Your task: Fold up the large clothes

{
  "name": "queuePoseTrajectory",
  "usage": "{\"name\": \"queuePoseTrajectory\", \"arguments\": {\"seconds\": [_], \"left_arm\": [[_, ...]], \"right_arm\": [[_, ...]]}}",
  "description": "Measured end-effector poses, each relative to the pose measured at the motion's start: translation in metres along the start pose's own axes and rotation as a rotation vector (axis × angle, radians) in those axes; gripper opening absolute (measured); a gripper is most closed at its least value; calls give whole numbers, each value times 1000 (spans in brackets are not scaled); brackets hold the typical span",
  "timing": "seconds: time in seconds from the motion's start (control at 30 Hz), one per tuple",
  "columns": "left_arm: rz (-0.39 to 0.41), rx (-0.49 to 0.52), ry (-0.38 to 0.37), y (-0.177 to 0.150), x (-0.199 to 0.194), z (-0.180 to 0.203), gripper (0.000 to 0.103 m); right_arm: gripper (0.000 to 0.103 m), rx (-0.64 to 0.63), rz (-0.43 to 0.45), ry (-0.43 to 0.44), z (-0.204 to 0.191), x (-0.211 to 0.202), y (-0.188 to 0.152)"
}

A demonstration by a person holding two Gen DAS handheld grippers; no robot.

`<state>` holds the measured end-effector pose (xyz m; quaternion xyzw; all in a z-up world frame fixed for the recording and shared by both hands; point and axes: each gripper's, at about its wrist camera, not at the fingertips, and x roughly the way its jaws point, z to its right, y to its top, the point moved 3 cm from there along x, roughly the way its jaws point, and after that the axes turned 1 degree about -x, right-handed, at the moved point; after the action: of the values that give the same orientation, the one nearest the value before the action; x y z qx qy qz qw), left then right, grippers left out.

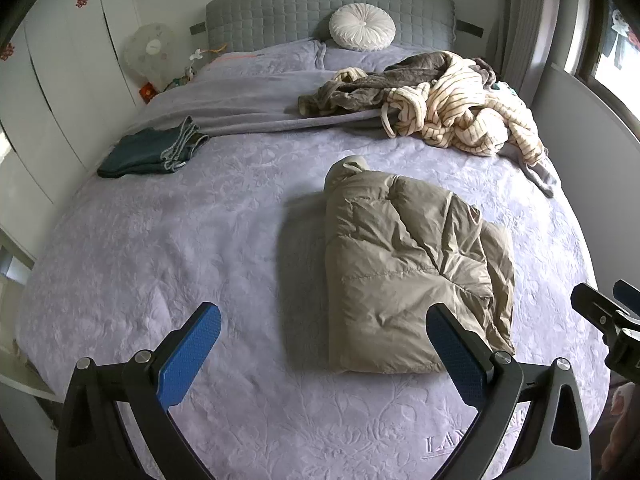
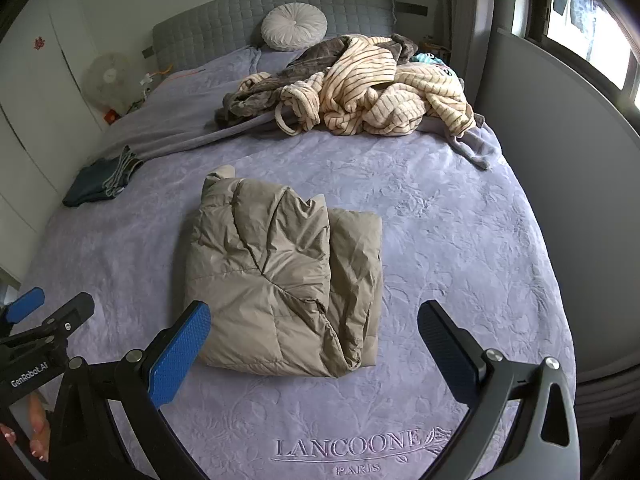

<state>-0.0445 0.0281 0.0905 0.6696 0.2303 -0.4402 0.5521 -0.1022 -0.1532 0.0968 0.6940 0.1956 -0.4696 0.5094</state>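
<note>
Bed (image 2: 460, 240), lavender cover: tan puffer jacket (image 2: 280, 280) folded, mid-bed near foot edge. Unfolded robe pile (image 2: 372, 92) by headboard. Folded jeans (image 1: 156, 152) far left. Left claw (image 1: 324, 356), right claw (image 2: 314, 352) both spread, empty. Next prob: lift jacket from both side edges, keep fold intact, stack w/ jeans.

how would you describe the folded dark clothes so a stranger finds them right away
Start at the lavender bed and go to its left edge, on the wardrobe side, short of the white fan. The dark folded clothes lie there: a flat, neat teal-and-denim stack, unlike the puffy beige jacket or the rumpled striped heap.
</note>
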Motion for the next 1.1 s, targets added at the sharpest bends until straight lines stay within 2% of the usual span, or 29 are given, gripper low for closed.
{"name": "queuePoseTrajectory", "arguments": {"seconds": [1.1], "left_arm": [[-2,5,0,0,1,1,103]], "right_arm": [[103,-6,-3,1,2,2,2]]}}
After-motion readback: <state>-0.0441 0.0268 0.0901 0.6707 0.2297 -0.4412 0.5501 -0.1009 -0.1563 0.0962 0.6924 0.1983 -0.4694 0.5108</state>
